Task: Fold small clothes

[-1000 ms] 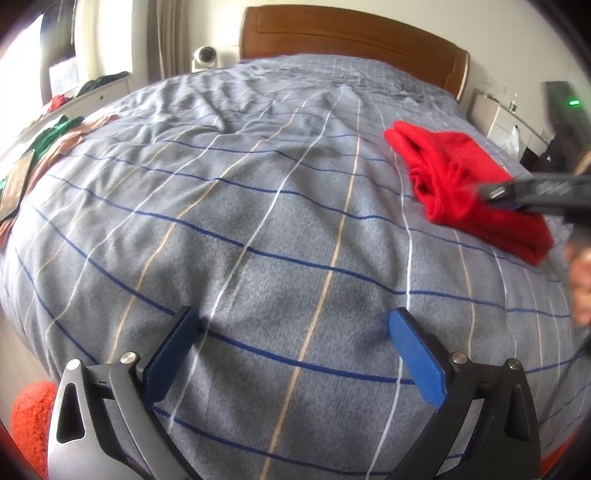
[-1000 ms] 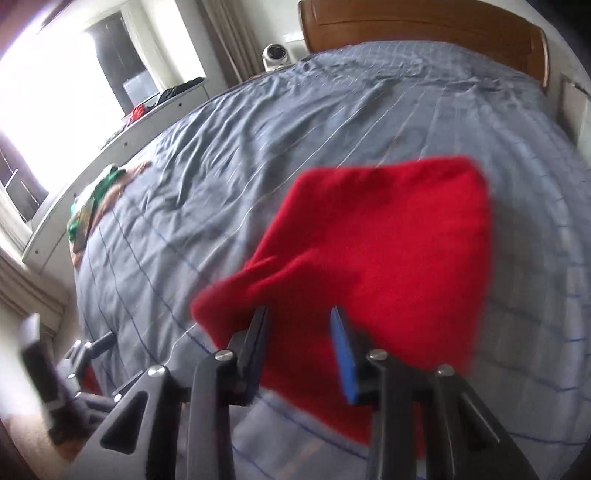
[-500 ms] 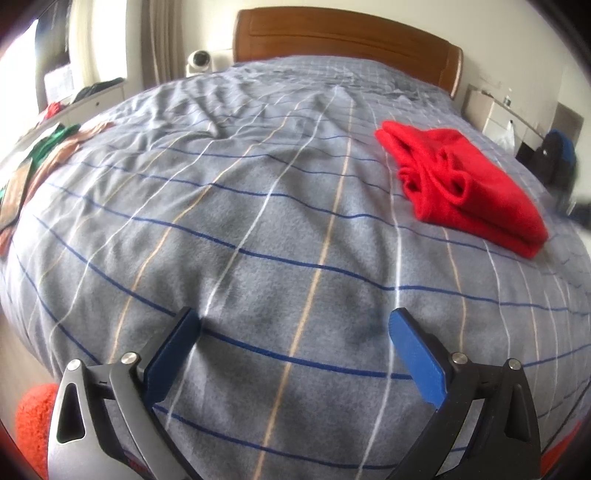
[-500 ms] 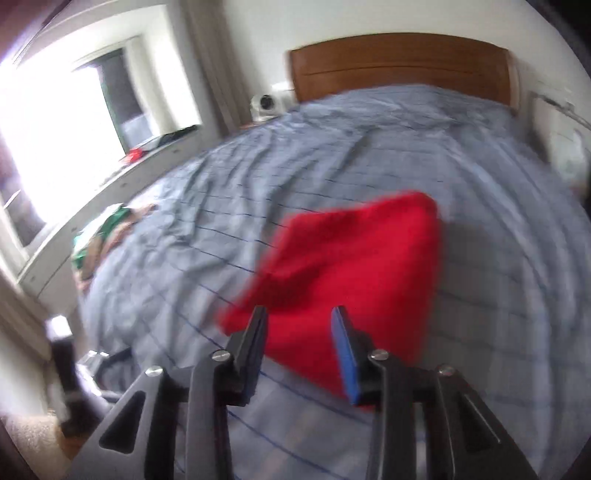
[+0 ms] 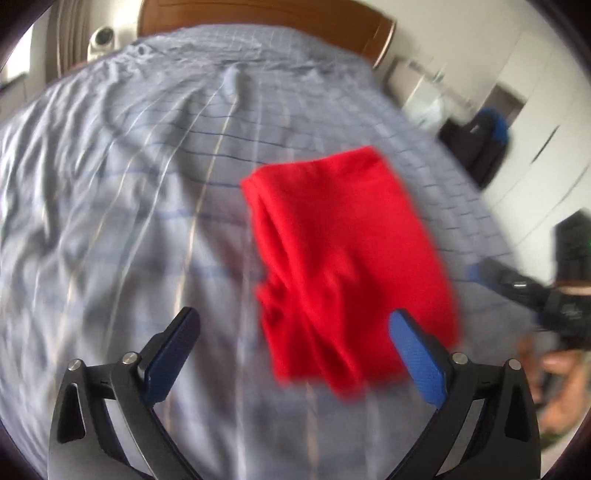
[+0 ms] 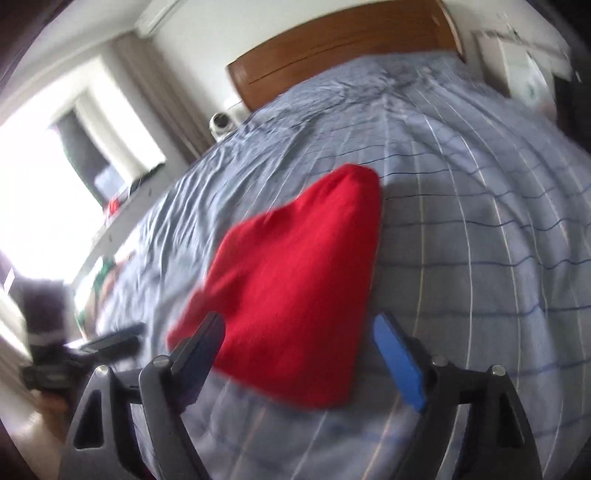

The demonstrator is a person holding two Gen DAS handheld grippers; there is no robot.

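Both pairs of jaws stand wide apart with nothing between their blue pads: the left gripper [image 5: 295, 328] hangs over the bed with the near end of the garment showing in its gap, and the right gripper [image 6: 299, 332] hangs over the same garment from the other side. Largest in both views is the bed, spread with a gray-blue checked bedcover [image 5: 129, 221] [image 6: 480, 221], lined in dark blue, white and tan, and creased toward its far end. Behind it stands a wooden headboard [image 5: 266, 13] [image 6: 332, 48] against a pale wall. On the cover lies the folded red garment [image 5: 347, 266] [image 6: 295, 295], a thick stack whose layered edges show along its left side in the left wrist view; it rests flat, right of the bed's middle line there, untouched by either tool. In the left wrist view the right gripper also shows at the far right edge, blurred, beside the garment. In the right wrist view the left gripper [image 6: 110, 341] shows low on the left, near the garment's near left corner, also blurred. A small white camera [image 5: 101, 38] [image 6: 221, 122] sits left of the headboard. Motion blur softens both views.
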